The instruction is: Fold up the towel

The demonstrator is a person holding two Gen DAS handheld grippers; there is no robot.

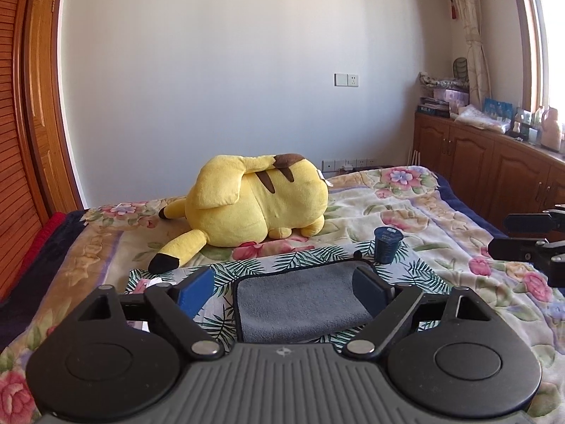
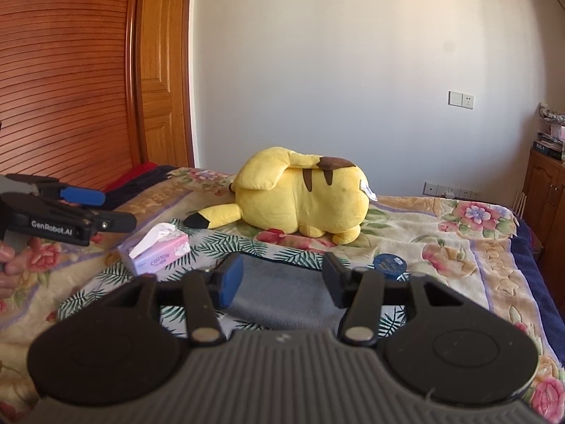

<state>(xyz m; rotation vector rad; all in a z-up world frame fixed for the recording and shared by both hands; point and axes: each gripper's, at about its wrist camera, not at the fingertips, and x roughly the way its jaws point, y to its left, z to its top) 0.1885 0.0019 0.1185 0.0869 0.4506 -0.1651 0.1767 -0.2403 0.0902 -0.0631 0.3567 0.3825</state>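
Note:
A grey towel (image 1: 300, 300) with a dark edge lies flat on a palm-leaf cloth (image 1: 310, 254) on the bed; it also shows in the right wrist view (image 2: 282, 293). My left gripper (image 1: 284, 291) is open and empty, held just above the towel's near part, its fingers either side of it. My right gripper (image 2: 282, 279) is open and empty above the towel too. The right gripper shows at the right edge of the left wrist view (image 1: 529, 236), and the left gripper shows at the left of the right wrist view (image 2: 102, 208).
A yellow plush toy (image 1: 257, 201) lies behind the towel. A dark blue cup (image 1: 387, 245) stands at the towel's far right corner. A pink tissue pack (image 2: 159, 251) lies to the left. Wooden cabinets (image 1: 494, 173) line the right; a wardrobe (image 2: 70, 70) stands at the left.

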